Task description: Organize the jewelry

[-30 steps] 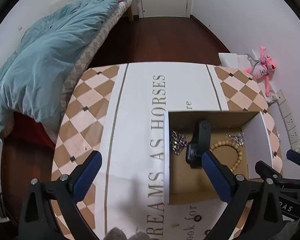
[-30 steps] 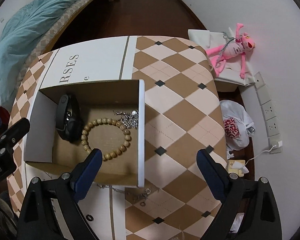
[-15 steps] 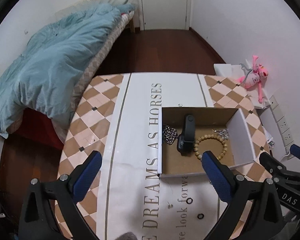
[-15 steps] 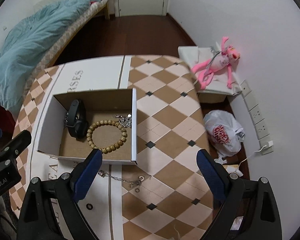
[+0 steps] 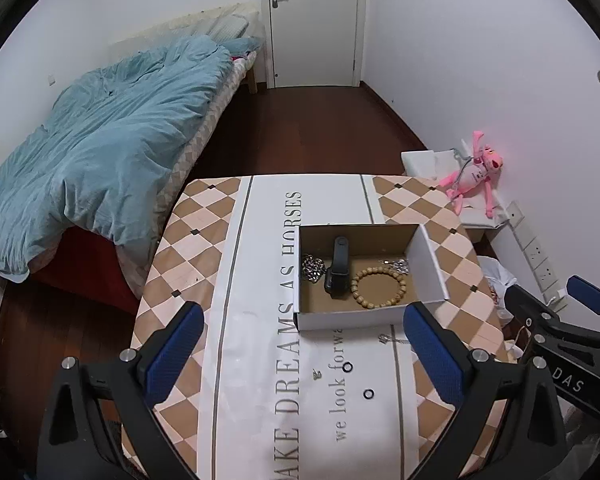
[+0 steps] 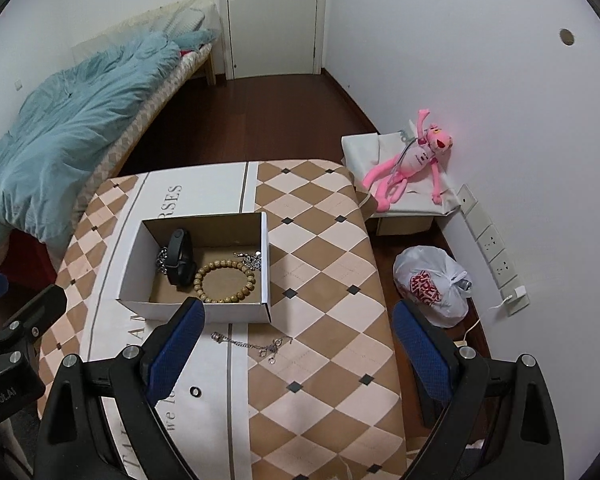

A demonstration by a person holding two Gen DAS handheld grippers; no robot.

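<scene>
Right now I hold both the left hand-held gripper (image 5: 304,346) and the right hand-held gripper (image 6: 296,334) spread wide and empty above the bench (image 6: 320,248). Ahead of them sits the box (image 6: 196,309), holding a bead bracelet (image 6: 225,282) and black band (image 6: 179,258). A chain (image 6: 252,345) lies between the right fingers, just outside the box.

Rumpled teal duvet (image 5: 100,148) covers bed at left. Closed white door (image 5: 314,20) at back. Pink plush toy (image 6: 412,164) lies on white box by right wall. Tied white plastic bag (image 6: 432,286) on dark wood floor (image 5: 300,132).
</scene>
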